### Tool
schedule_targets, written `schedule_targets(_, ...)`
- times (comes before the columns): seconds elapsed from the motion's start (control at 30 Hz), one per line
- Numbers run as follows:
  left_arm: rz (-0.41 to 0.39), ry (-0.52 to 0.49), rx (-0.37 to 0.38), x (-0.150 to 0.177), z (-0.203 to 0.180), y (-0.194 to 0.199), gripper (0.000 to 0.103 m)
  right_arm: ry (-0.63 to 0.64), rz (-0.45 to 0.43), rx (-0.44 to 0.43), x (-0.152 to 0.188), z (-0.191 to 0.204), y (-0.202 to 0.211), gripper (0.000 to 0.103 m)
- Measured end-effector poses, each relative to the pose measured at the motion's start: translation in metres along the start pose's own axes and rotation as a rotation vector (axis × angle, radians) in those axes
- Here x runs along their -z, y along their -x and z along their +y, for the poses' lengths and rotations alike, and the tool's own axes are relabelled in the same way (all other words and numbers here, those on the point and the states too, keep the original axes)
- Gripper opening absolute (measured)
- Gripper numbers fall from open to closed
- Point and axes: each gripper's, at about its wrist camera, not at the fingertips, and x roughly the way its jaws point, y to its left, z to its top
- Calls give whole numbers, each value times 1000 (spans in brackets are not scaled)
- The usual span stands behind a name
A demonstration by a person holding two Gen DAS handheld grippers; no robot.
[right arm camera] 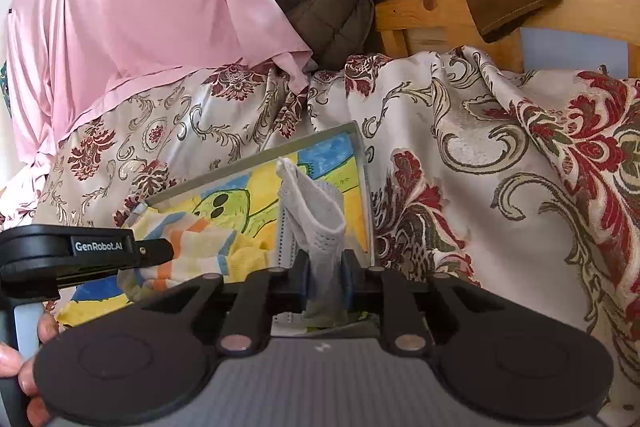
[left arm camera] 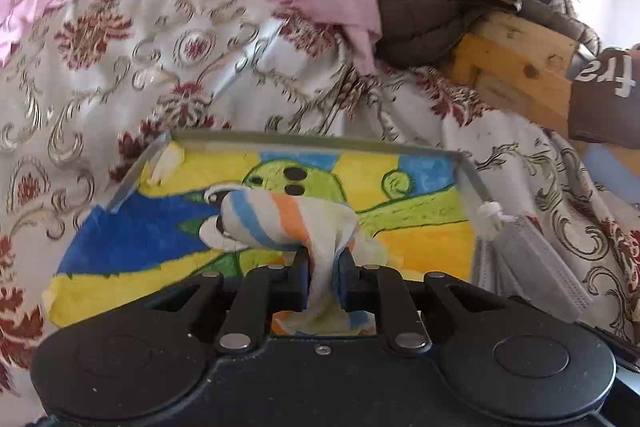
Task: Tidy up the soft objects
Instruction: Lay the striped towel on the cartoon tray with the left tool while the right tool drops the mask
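Socks are what I have in both grips: the striped sock [left arm camera: 280,223], banded blue, orange and white, is pinched in my left hand-held gripper [left arm camera: 324,267], and the white mesh sock [right arm camera: 316,215] is pinched in my right hand-held gripper [right arm camera: 326,267]. Both hang over the tray [left arm camera: 312,139], a shallow grey-rimmed one lined with a bright drawing, lying on the floral bedspread [left arm camera: 160,75].

My judgement is that the step is laying these socks tidily in the tray. To do it well I would lower each until the loose end rests on the lining, then let go without dragging. The striped sock bunches and droops, so it may fold under itself. A grey face mask [left arm camera: 532,247] lies across the tray's right rim, close to where the white sock would land.

Seen from the right wrist, the left gripper reaches in level from the left, low over the tray's near corner. The right one points forward and slightly down over the near right edge.
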Motion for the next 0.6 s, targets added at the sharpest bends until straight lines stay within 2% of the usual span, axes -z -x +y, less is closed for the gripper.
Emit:
schedule_targets(0.1,3,25,5,0,5,0,22,16,-10,9,-1,1,3,33)
schedule_targets(0.17,-1,29,2,0,6,2,24,27,-17,8,-2,2,4,37)
schedule_targets(0.37,-14,34,0,-1,6,12,45,56,-22,2,-3,8,9,51)
schedule_targets(0.47,-32,25,3,-1,7,21,56,67,-30,13,-3,10,14,63)
schedule_targets(0.6,-73,18,-13,-2,8,36,73,55,-46,12,-6,7,25,70)
